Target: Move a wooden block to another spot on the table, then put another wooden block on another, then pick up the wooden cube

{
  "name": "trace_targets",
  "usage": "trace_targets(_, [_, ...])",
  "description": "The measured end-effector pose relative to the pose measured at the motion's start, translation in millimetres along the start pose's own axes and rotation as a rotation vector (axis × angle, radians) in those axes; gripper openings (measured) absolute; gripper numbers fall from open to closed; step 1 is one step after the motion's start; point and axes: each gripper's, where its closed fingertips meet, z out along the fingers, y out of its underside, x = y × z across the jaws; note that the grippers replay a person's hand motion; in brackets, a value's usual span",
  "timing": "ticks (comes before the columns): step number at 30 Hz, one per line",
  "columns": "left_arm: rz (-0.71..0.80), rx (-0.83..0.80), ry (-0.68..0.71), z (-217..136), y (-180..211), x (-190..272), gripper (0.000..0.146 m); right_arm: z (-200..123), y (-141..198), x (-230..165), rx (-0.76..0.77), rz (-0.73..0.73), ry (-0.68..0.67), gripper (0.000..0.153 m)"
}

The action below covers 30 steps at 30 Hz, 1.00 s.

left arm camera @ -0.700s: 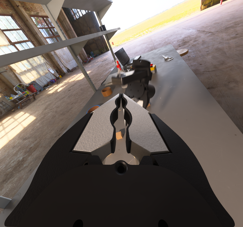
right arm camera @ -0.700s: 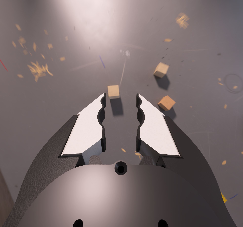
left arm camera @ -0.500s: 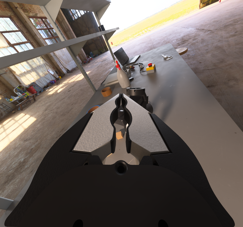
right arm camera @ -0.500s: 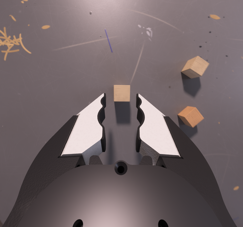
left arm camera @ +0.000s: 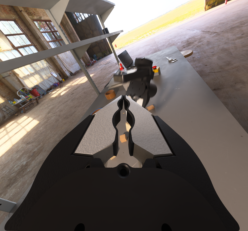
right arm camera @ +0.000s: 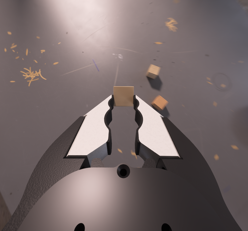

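Note:
My right gripper (right arm camera: 123,97) is shut on a pale wooden cube (right arm camera: 123,96) held between its fingertips, above the grey table (right arm camera: 67,104). Two more wooden blocks lie on the table to the right: a pale one (right arm camera: 153,71) and an orange-brown one (right arm camera: 159,102). My left gripper (left arm camera: 123,97) is shut and empty, low over the table. A wooden block (left arm camera: 123,138) shows through the gap between its fingers and another block (left arm camera: 150,107) lies ahead to the right. The right gripper (left arm camera: 139,100) appears blurred ahead in the left wrist view.
A tape roll (left arm camera: 110,94) sits ahead left by the shelf post (left arm camera: 80,63). A laptop (left arm camera: 126,60), a yellow box with a red button (left arm camera: 155,69) and a small metal tool (left arm camera: 171,60) lie farther along the table. Wood shavings (right arm camera: 31,74) litter the surface.
The right gripper dropped around the pale cube, closed on it and has risen with it. The other two blocks stayed put. The left gripper has not moved.

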Motion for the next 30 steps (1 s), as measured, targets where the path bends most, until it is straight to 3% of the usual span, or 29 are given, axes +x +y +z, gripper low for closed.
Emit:
trace_targets(3, [-0.002,0.005,-0.002,-1,-1,0,0.000,-63,35,37,-0.019,0.091,0.115,0.029])
trace_targets(6, [-0.002,0.002,0.002,0,-1,1,0.000,-92,116,75,-0.230,0.236,0.213,0.029])
trace_targets(10, [0.002,-0.010,0.010,4,2,4,0.000,-75,191,90,-0.361,0.351,0.070,0.029])
trace_targets(15, [-0.001,-0.029,0.018,9,7,5,0.000,-38,220,89,-0.445,0.315,-0.044,0.029])
trace_targets(21, [0.002,-0.045,0.028,13,10,8,0.000,-30,221,94,-0.434,0.354,-0.038,0.029])
trace_targets(24, [0.011,-0.048,0.023,12,10,8,0.000,-45,207,105,-0.378,0.362,0.050,0.041])
trace_targets(27, [0.015,-0.043,0.016,11,9,7,0.000,-72,166,122,-0.266,0.322,0.244,0.042])
trace_targets(30, [0.012,-0.038,0.010,9,8,5,0.000,-93,92,127,-0.032,0.257,0.436,0.048])
